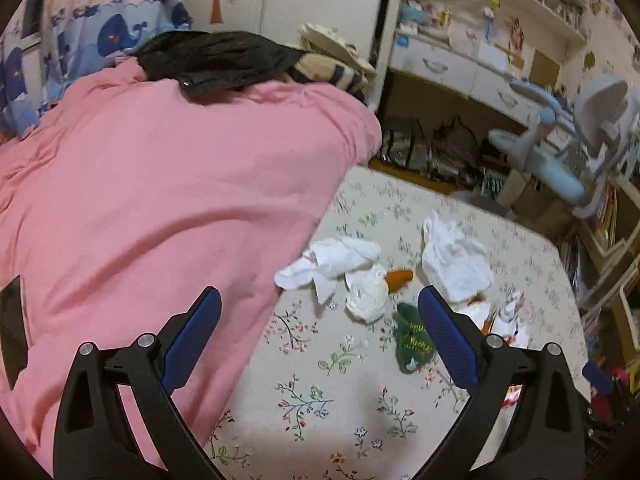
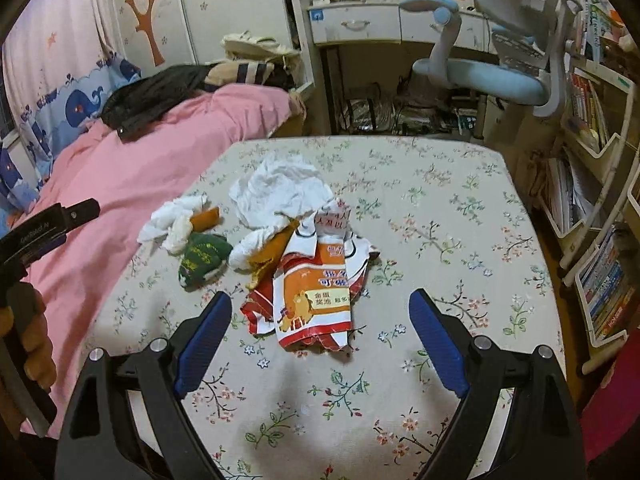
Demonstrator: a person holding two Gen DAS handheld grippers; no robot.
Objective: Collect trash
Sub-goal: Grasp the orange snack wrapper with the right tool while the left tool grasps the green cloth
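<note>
Trash lies on the floral bedsheet [image 2: 440, 208]: crumpled white tissues [image 2: 280, 188] [image 1: 454, 260], a smaller tissue wad [image 1: 366, 290] [image 2: 176, 220], an orange scrap [image 1: 400, 278] [image 2: 206, 218], a green wrapper [image 1: 412, 340] [image 2: 202, 258] and a torn red, white and orange snack bag [image 2: 316, 296]. My left gripper [image 1: 320, 308] is open and empty, above the sheet just short of the tissue wad. My right gripper [image 2: 320, 312] is open and empty, its fingers either side of the snack bag's near end, above it. The left gripper's body [image 2: 44, 232] shows at the right wrist view's left edge.
A pink duvet [image 1: 152, 200] covers the bed's left side, with a black garment [image 1: 212, 60] on it. Beyond the foot of the bed stand a desk with drawers [image 2: 360, 24], a light blue chair [image 2: 492, 72] and bookshelves [image 2: 592, 184] at the right.
</note>
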